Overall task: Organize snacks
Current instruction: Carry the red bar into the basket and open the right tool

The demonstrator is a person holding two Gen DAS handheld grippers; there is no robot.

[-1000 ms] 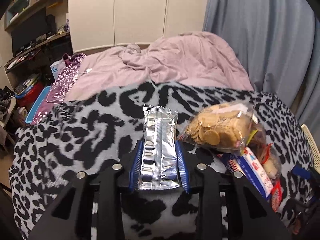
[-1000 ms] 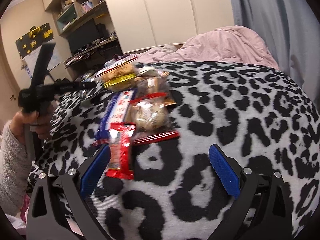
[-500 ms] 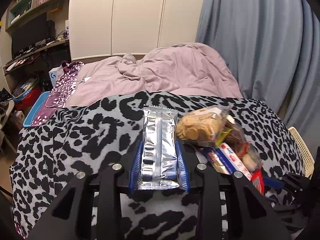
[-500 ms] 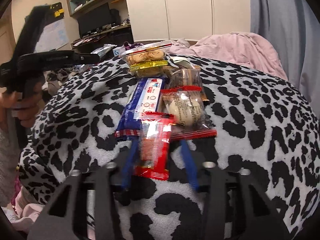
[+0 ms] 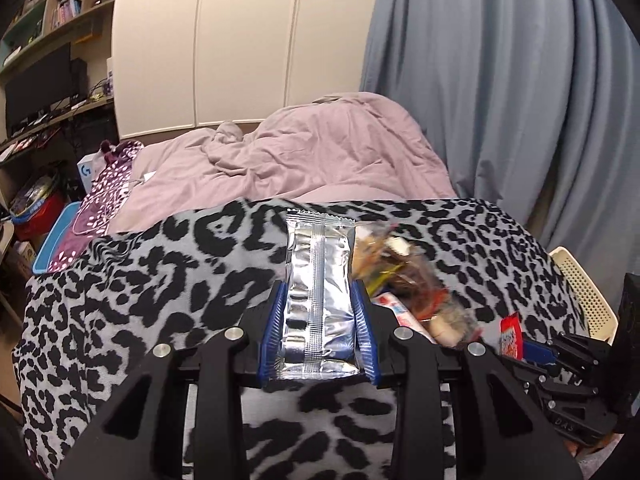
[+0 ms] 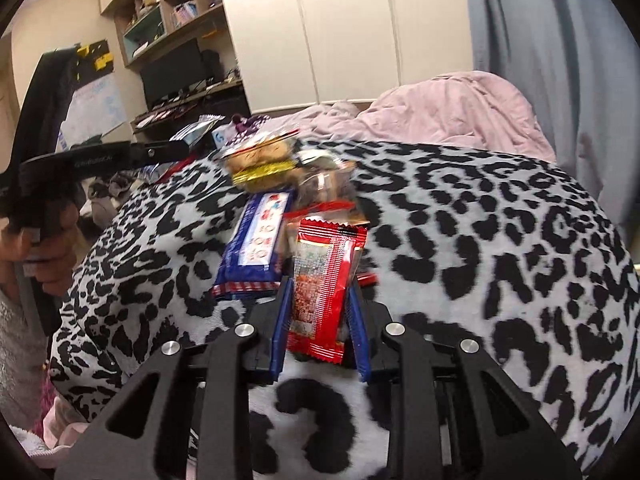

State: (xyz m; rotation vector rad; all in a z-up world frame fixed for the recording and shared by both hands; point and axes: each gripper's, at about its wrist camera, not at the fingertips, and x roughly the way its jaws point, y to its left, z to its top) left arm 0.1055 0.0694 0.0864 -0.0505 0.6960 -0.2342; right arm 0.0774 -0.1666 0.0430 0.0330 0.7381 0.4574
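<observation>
Gripping a silver foil packet [image 5: 320, 300] between its blue pads, the left gripper [image 5: 320, 340] holds the snack lengthwise above a leopard-print blanket [image 5: 160, 280], the packet's crimped top pointing toward 12 o'clock. At about 2 o'clock from it lies a blurred heap of snacks: a clear bag of cookies [image 5: 380, 256] and a blue-and-white biscuit pack [image 5: 394, 308].

Seen from the right wrist, the blue-and-white biscuit pack [image 6: 256, 248] sits at 11 o'clock of the right gripper [image 6: 320, 320], which pinches a red wrapper [image 6: 324, 288] by its lower half, the top standing free and slightly tilted. Behind it at 12 o'clock rest a bag with a red seal strip [image 6: 332, 208] and the clear bag of cookies [image 6: 260, 160].

Both wrappers look thin, glossy and slippery, so either could slide out if the squeeze eases, and too hard a squeeze could crush what is inside. The red wrapper stands just beside the heap; lifting it carelessly could drag a neighbouring bag along. The soft blanket gives uneven footing for anything set down.
</observation>
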